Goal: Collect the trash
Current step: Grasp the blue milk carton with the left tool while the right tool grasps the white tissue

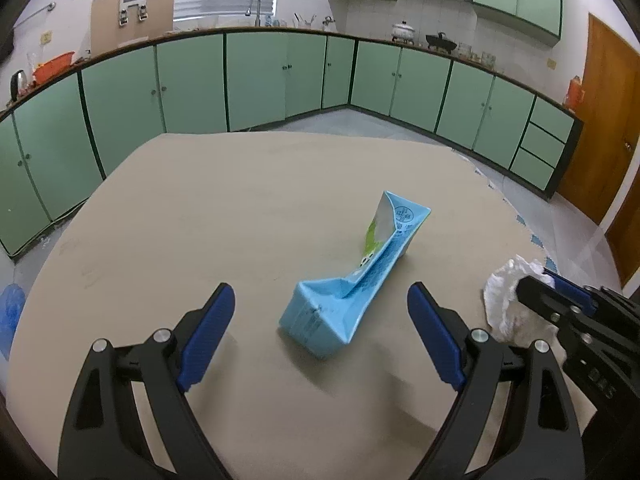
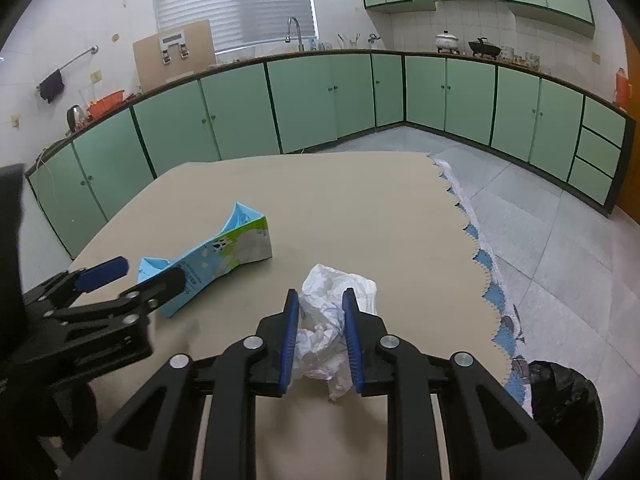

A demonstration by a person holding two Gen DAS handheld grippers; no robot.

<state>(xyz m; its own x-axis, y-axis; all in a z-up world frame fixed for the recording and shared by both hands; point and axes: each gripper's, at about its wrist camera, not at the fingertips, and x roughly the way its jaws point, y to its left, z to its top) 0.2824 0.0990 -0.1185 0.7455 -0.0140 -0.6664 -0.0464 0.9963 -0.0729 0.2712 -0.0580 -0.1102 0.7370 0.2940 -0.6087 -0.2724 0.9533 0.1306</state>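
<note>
Right now the right hand-held gripper (image 2: 320, 334) is clamped on a crumpled white paper wad (image 2: 334, 320), its two blue-padded fingers (image 2: 289, 344) pressed against either side of the wad, which rests on the beige table (image 2: 360, 208) near its right edge. In the left wrist view the same wad (image 1: 506, 300) shows at the right side of the table (image 1: 240, 208), with the right hand-held gripper (image 1: 540, 288) closed over it.

The left hand-held gripper (image 1: 320, 336) is spread wide apart and holds nothing. Its blue-padded fingers (image 1: 206, 336) stand on either side of the near end of a crushed light-blue drink carton (image 1: 352, 280) without touching it. The carton lies on the table toward the middle, folded flat along its length, its far end bent upward with a printed date code on it. From the right wrist view the carton (image 2: 224, 256) lies just left of the wad, apart from it, and the left hand-held gripper (image 2: 138, 276) reaches in from the left edge over the carton's near end.

A black trash bag (image 2: 560, 400) sits on the floor off the table's near right corner. A scalloped blue-and-white cloth (image 2: 486, 272) hangs out from under the right edge of the table.
</note>
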